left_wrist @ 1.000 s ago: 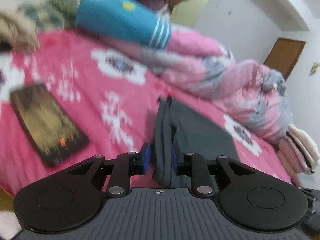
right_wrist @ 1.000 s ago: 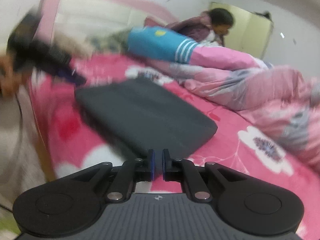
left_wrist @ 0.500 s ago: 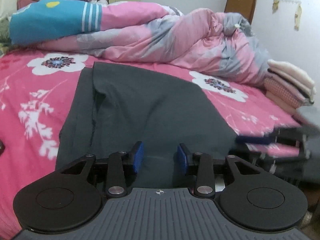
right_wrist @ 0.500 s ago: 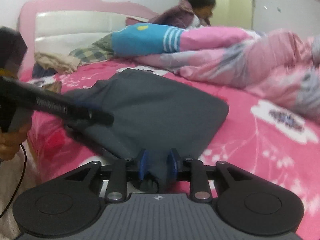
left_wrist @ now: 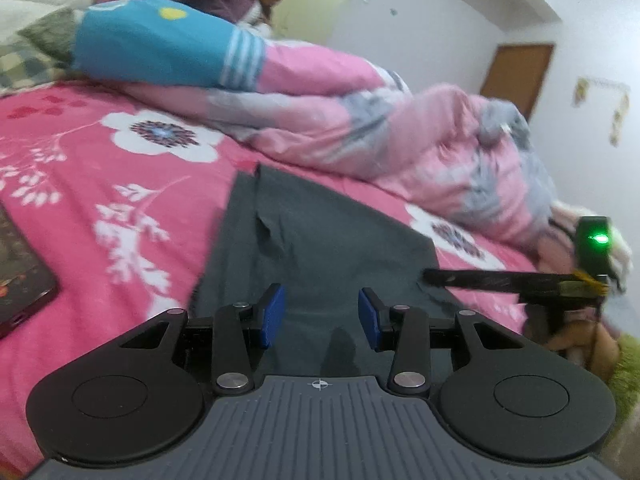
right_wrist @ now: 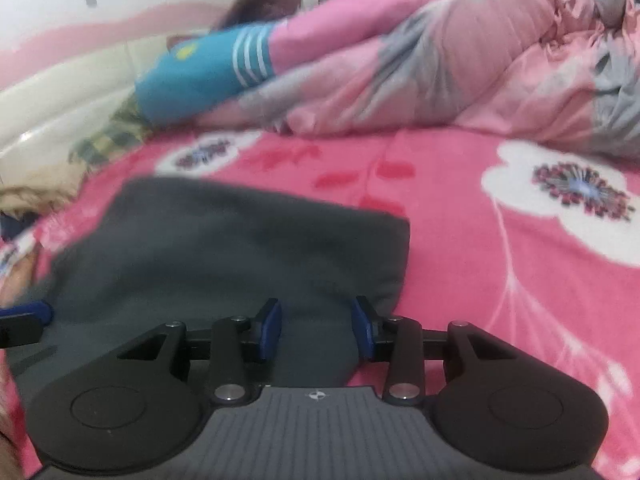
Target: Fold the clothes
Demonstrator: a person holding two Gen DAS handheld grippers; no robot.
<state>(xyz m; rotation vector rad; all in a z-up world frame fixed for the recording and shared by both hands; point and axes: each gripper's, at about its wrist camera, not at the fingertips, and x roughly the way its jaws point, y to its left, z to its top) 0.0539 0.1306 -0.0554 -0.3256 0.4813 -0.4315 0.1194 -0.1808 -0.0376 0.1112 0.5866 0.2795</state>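
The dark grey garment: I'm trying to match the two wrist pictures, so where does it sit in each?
Left wrist view: the dark grey garment lies lower centre on the pink sheet, running up from between the open left tongs.
Right wrist view: it fills the lower left, reaching between the right tongs, whose jaws are opening.
Shared landmark: the blue white-striped cushion behind.

Dark grey garment (left_wrist: 320, 248) folded flat on bedspread (left_wrist: 100, 168)
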